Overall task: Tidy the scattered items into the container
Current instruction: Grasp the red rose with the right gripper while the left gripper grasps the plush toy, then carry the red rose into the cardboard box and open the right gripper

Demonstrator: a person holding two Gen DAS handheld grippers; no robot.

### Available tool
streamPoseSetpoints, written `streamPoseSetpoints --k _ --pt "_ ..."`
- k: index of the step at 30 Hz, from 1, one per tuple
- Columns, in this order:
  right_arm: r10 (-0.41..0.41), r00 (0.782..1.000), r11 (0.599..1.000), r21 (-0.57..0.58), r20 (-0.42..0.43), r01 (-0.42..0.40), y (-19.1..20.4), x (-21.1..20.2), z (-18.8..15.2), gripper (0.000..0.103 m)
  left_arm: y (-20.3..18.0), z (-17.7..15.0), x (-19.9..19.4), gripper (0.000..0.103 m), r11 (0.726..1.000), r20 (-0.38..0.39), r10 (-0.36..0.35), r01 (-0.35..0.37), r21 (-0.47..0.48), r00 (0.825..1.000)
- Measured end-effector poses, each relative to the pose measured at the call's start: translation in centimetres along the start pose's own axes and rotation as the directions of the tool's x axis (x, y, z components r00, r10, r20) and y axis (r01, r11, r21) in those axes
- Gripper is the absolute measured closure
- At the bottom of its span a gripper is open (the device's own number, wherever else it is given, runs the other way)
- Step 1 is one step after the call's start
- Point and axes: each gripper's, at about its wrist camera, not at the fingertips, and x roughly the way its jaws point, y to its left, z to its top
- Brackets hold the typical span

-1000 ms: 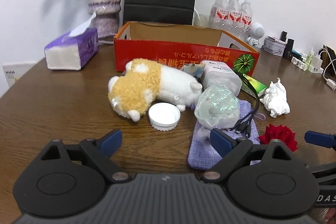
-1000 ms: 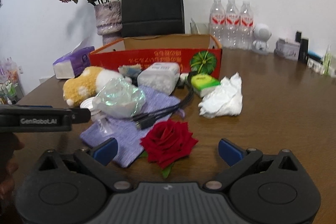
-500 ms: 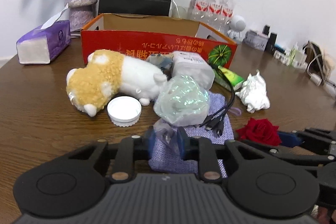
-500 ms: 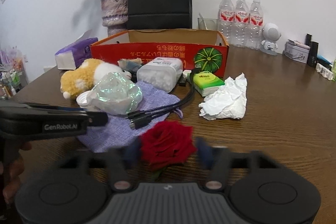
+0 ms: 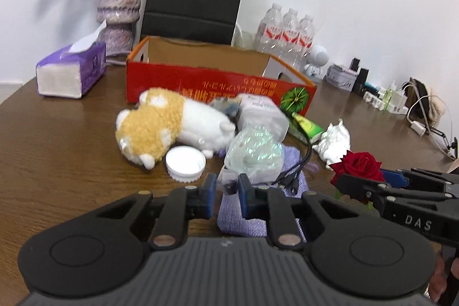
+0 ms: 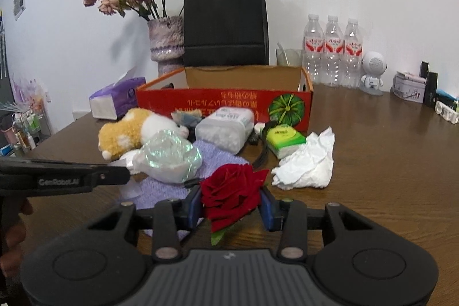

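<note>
nothing yet seen inside the red box (image 6: 223,102); left hand-held gripper (image 5: 225,188) clamped on the iridescent plastic bag (image 5: 254,154), right hand-held gripper (image 6: 231,205) clamped on the red rose (image 6: 229,191), both just in front of the box; plush toy (image 5: 169,122), white lid (image 5: 186,162), crumpled tissue (image 6: 308,162) left on the surface

Deep red rose (image 6: 231,191), iridescent clear bag (image 5: 254,155), lilac pouch (image 5: 252,220), red-orange box (image 5: 218,88), tan-and-white plush (image 5: 169,122).
</note>
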Motion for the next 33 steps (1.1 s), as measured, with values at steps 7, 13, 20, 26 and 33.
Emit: streamPoseSetpoints --k 7,13,20,26,33 --pt "0.02 0.998 1.0 -0.015 0.066 -0.019 0.0 -0.5 3.5 0.063 0.1 4.0 -2.0 0.086 1.0 0.124 -0.02 0.018 0.018 0.992" --pt "0.014 0.986 0.999 -0.031 0.166 -0.009 0.3 1.1 9.3 0.063 0.1 10.2 -0.7 0.086 1.0 0.244 0.006 -0.004 -0.007 0.97" --pt "-0.044 0.972 0.999 0.04 0.231 0.035 0.2 7.6 15.8 0.063 1.2 16.2 5.8 0.086 0.989 0.298 0.072 -0.028 -0.148 0.952" --pt "-0.044 0.989 0.997 0.073 0.143 0.034 -2.1 15.0 17.3 0.063 3.5 16.6 12.7 0.086 0.973 0.188 0.091 -0.047 -0.227 0.978" --pt "-0.048 0.998 0.998 0.044 0.031 0.047 -3.9 19.4 16.0 0.054 4.0 16.2 15.6 0.076 0.986 0.107 0.097 -0.08 -0.149 0.99"
